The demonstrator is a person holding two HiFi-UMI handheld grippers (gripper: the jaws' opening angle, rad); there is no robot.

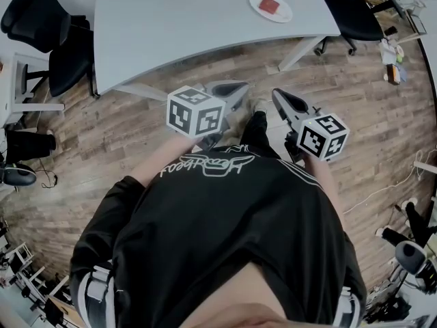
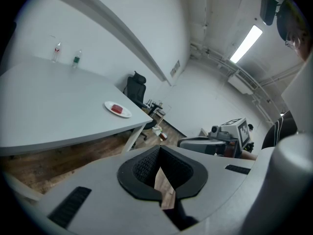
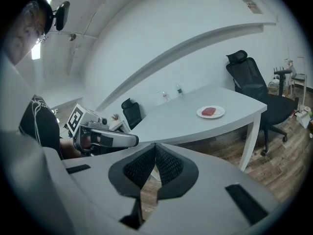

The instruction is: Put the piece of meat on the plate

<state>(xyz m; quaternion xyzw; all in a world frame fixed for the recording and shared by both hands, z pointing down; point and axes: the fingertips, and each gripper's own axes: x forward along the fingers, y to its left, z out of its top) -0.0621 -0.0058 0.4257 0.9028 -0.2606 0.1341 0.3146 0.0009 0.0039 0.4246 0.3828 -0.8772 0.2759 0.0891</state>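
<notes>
Head view: the left gripper (image 1: 232, 87) and the right gripper (image 1: 281, 100) are held side by side short of the table (image 1: 177, 26). The piece of meat (image 1: 270, 6) lies on the plate (image 1: 256, 2), well ahead of both sets of fingertips.

Left gripper view: its jaws are pressed together and hold nothing. The plate with the meat sits far ahead, left of the tips.

Right gripper view: its jaws meet at the tips and are empty. The meat on its plate sits far ahead, to the right.

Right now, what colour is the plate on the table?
The plate is white; the head view shows it best.
</notes>
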